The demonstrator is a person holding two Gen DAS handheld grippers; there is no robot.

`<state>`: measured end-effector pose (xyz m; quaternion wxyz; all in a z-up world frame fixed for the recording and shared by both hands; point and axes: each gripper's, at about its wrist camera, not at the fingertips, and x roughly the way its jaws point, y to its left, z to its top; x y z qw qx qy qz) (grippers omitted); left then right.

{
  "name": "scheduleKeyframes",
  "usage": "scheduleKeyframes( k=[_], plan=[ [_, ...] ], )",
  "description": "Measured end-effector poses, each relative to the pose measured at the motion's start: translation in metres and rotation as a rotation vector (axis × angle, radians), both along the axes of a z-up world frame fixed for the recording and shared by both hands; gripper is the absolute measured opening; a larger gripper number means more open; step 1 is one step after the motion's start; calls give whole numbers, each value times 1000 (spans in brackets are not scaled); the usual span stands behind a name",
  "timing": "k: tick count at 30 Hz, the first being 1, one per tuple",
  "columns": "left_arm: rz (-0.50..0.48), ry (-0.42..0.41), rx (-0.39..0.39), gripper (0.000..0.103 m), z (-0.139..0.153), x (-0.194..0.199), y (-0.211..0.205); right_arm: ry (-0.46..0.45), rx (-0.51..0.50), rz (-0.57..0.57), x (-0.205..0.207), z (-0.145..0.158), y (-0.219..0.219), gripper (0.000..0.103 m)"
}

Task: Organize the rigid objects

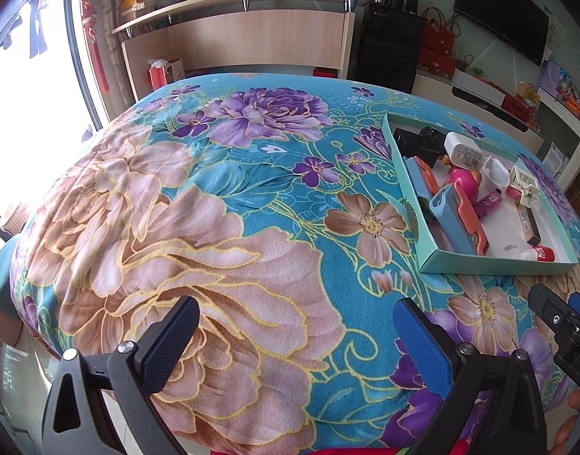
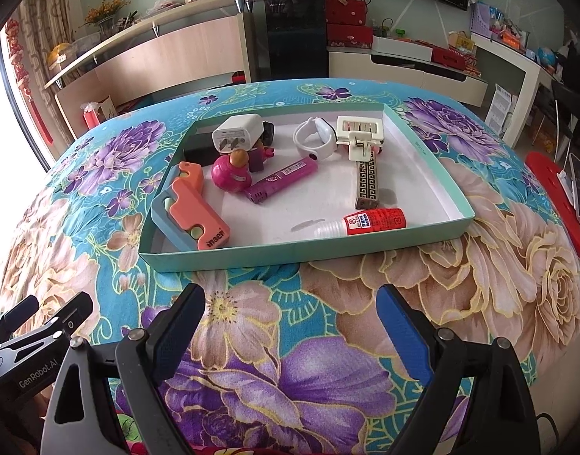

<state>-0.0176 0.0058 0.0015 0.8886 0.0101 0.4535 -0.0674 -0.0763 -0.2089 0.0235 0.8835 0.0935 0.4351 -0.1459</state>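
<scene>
1. The right gripper hung with its jaws wide apart and nothing between them, over the floral blanket; the left gripper was likewise spread and empty.
2. Ahead of the right gripper lay the shallow green box on the blanket.
3. Inside it lay a red glue bottle, a purple lighter, a white charger and an orange-blue toy.

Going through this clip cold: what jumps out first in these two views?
The loud floral cloth in teal, pink and purple fills both views. On it sits a shallow mint-green tray crowded with small items, the orange and blue slider toy at its left edge. Both grippers, left and right, hang open and empty short of it.
</scene>
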Motion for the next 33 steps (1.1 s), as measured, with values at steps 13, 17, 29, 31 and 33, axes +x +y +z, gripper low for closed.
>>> scheduleKeyframes(
  k=[13, 17, 29, 31, 33],
  plan=[
    [11, 19, 5, 103, -4, 2, 1, 4, -9, -14, -2, -4, 0, 92],
    [13, 16, 10, 103, -3, 1, 1, 1, -16, -14, -3, -3, 1, 92],
    [-18, -14, 24, 103, 2, -3, -4, -4, -35, -13, -4, -2, 2, 92],
    [-25, -21, 30, 103, 2, -3, -6, -4, -34, -13, -4, -2, 2, 92],
    [-36, -31, 32, 103, 4, -5, -8, -7, -33, -15, -5, -1, 2, 92]
  ],
)
